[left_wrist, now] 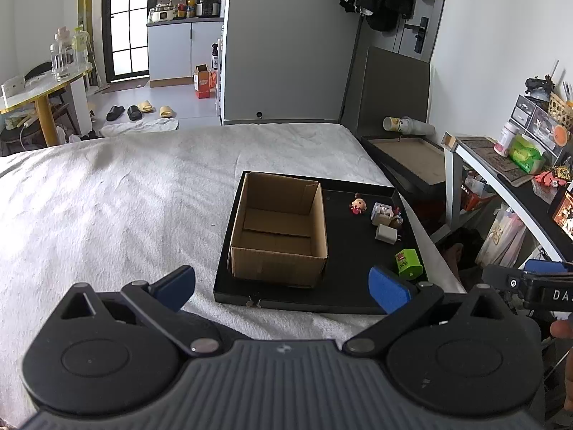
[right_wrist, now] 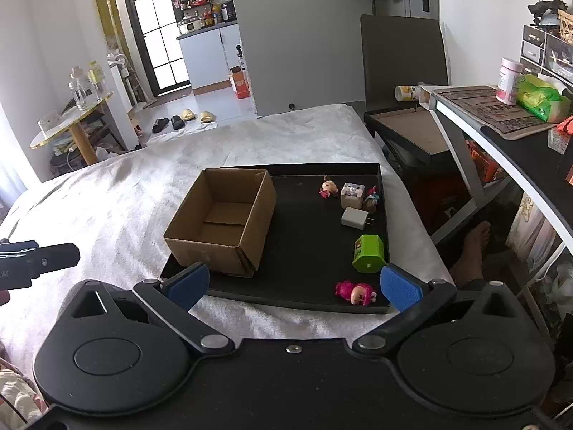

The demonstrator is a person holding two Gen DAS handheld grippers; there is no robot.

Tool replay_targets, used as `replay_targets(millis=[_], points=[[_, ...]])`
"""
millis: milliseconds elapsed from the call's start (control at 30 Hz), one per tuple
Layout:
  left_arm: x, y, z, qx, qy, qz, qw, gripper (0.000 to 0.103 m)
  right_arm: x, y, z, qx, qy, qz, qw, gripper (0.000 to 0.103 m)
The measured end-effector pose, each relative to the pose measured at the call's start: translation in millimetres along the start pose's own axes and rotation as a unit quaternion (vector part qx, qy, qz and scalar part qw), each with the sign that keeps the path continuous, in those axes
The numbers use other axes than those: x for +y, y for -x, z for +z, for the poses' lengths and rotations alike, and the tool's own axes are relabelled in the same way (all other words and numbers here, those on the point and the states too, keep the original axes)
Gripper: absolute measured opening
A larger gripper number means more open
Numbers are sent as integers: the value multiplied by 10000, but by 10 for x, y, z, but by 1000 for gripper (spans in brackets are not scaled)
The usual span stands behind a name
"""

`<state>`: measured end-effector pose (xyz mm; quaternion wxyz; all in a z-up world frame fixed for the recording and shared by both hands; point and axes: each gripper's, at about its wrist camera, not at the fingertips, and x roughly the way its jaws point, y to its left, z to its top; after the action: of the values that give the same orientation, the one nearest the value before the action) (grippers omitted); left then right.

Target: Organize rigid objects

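Observation:
An empty cardboard box (left_wrist: 279, 229) (right_wrist: 222, 222) stands on the left half of a black tray (left_wrist: 343, 297) (right_wrist: 308, 272) on the bed. On the tray's right side lie a small doll (left_wrist: 358, 206) (right_wrist: 328, 187), a cube toy with figures (left_wrist: 385, 214) (right_wrist: 352, 195), a white charger plug (left_wrist: 386, 233) (right_wrist: 354, 218) and a green block (left_wrist: 408, 263) (right_wrist: 369, 252). A pink figure (right_wrist: 356, 292) lies at the tray's near right corner, seen only in the right wrist view. My left gripper (left_wrist: 283, 288) and right gripper (right_wrist: 293, 283) hover open before the tray's near edge, nothing between the fingers.
The bed's white cover (left_wrist: 125, 193) spreads to the left. A black desk (right_wrist: 508, 132) with a tissue pack and bottle stands at the right, a framed board (right_wrist: 412, 132) beside the bed. A person's bare foot (right_wrist: 472, 251) rests under the desk.

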<state>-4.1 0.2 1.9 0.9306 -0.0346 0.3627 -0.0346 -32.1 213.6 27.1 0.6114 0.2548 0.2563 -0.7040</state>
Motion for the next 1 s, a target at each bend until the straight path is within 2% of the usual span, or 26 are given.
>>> replay_targets(millis=[1000], points=[[68, 13, 20, 10, -18, -93, 10000, 103, 55, 37, 19, -4, -24, -123, 9999, 103]])
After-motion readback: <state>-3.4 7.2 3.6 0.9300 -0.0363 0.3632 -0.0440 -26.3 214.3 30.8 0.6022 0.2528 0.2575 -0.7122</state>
